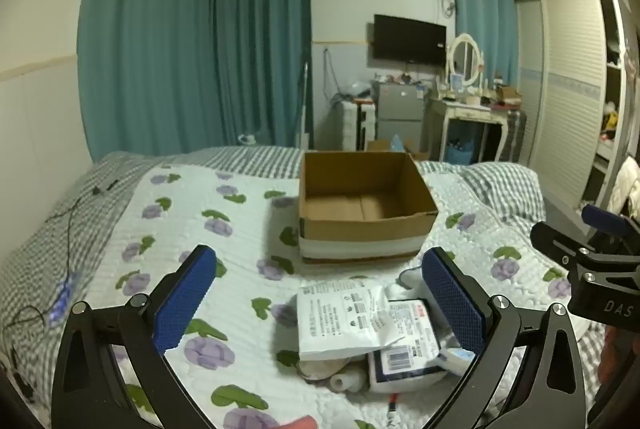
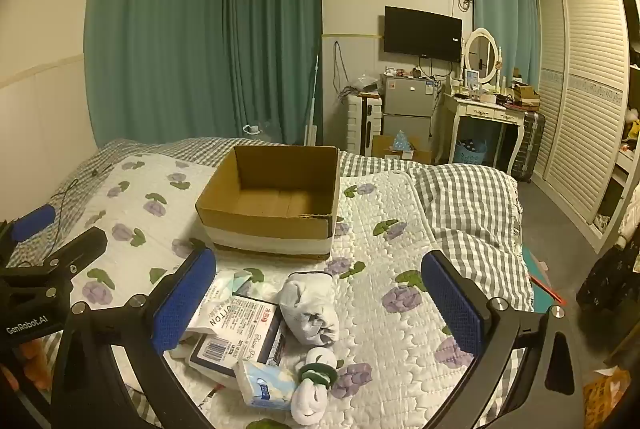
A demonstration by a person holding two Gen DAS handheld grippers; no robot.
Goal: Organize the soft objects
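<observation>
An open cardboard box (image 1: 366,207) (image 2: 272,201) sits on the flowered quilt (image 1: 180,229) (image 2: 380,309), with nothing inside that I can see. In front of it lies a small heap of soft things: a white plastic pouch (image 1: 340,315), a dark-edged pack of cotton pads (image 1: 408,345) (image 2: 240,337), a rolled grey-white cloth (image 2: 308,309), a pale blue tissue pack (image 2: 264,387) and a white sock roll with a green band (image 2: 314,385). My left gripper (image 1: 320,301) hovers open above the heap. My right gripper (image 2: 320,305) also stands open, over the rolled cloth, holding nothing.
A grey checked pillow (image 2: 468,205) lies right of the box. A thin black cable (image 1: 68,221) runs along the bed's left side. Beyond the bed stand teal curtains (image 1: 192,49), a small fridge (image 2: 406,109), a dressing table (image 2: 484,113) and a slatted wardrobe (image 2: 584,101).
</observation>
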